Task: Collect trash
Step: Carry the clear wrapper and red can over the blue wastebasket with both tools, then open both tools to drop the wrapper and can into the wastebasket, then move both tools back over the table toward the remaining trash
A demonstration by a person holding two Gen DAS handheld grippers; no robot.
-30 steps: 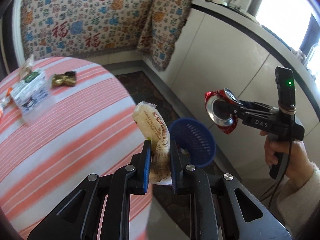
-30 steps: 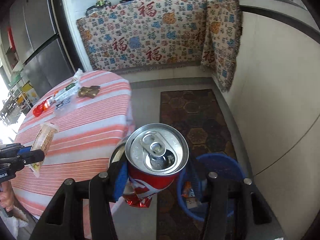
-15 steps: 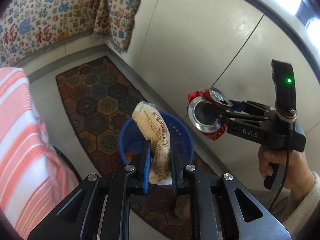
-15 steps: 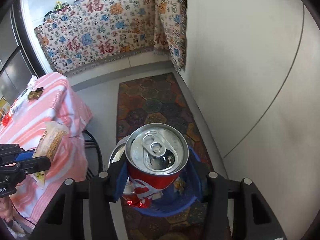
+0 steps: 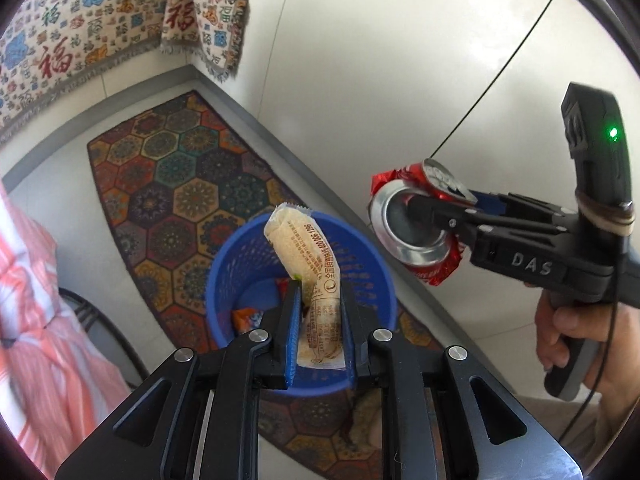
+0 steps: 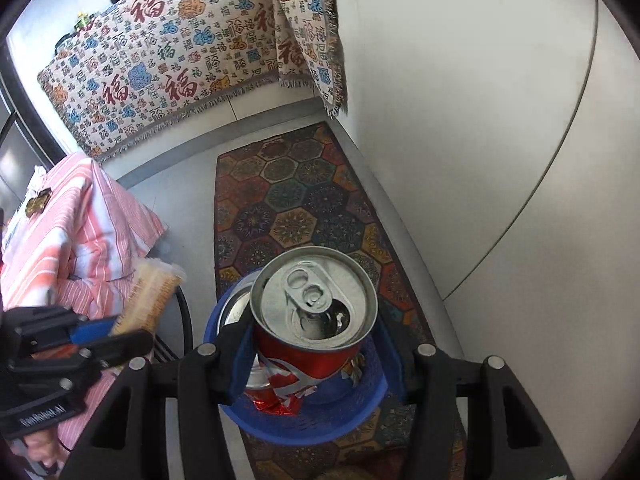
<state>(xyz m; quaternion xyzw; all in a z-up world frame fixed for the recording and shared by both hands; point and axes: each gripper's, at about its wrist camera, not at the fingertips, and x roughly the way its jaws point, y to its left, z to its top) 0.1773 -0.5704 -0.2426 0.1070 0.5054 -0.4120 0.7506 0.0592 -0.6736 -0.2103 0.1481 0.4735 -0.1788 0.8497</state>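
Observation:
My left gripper (image 5: 318,320) is shut on a tan snack wrapper (image 5: 308,256) and holds it upright over the blue mesh waste basket (image 5: 236,264) on the floor. My right gripper (image 6: 316,344) is shut on a crushed red soda can (image 6: 316,304), also above the basket (image 6: 304,428). In the left wrist view the right gripper (image 5: 436,216) with the can (image 5: 416,220) hangs just right of the basket's rim. In the right wrist view the left gripper (image 6: 116,332) with the wrapper (image 6: 148,300) is at the left. Some trash lies in the basket.
The basket stands on a patterned hexagon rug (image 6: 296,208) beside white cabinet fronts (image 6: 480,120). A table with a pink striped cloth (image 6: 68,232) is to the left, with a gold wrapper (image 6: 38,204) on it. A patterned cloth (image 6: 180,60) hangs behind.
Both grippers have swung from the table side to above the blue basket, each still holding its item. The basket now lies directly under them and looks larger.

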